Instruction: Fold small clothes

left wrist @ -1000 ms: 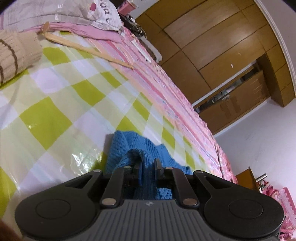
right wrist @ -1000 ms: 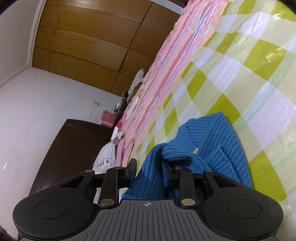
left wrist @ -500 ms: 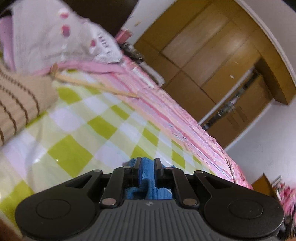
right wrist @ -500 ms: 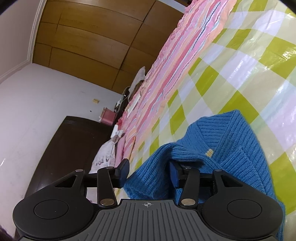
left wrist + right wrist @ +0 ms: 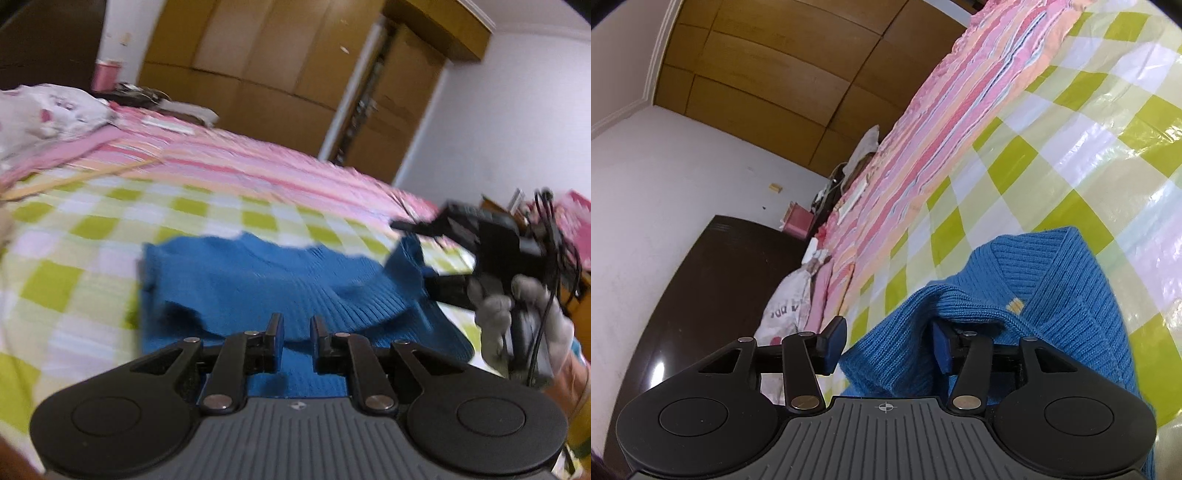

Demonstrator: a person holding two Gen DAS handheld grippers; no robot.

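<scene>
Two handheld grippers work one blue ribbed knit sweater lying on a bed covered by a glossy green-and-white checked plastic sheet, the fold apparently just laid and being let go.

Left wrist view: the left gripper hovers at the sweater's near edge, its jaws opening from a near-closed gap, and the blue seen between them seems to lie below, not pinched. At the right, the right gripper reaches in, gripped by a gloved hand, with a corner of knit raised between its fingers. Judging by this, the next move calls for both tools to draw clear without dragging the cloth, then take a fresh edge for the next fold. A pink striped bedsheet, a white printed plastic bag and wooden wardrobe doors lie well beyond; the picture is blurred.

Right wrist view: the right gripper has its jaws opening wide, and a raised hump of the blue ribbed knit sweater sits loosely between them, touching the right-hand finger but not squeezed. The slack hump could snag on that finger. A dark wooden headboard stands at the left, out of the way.
</scene>
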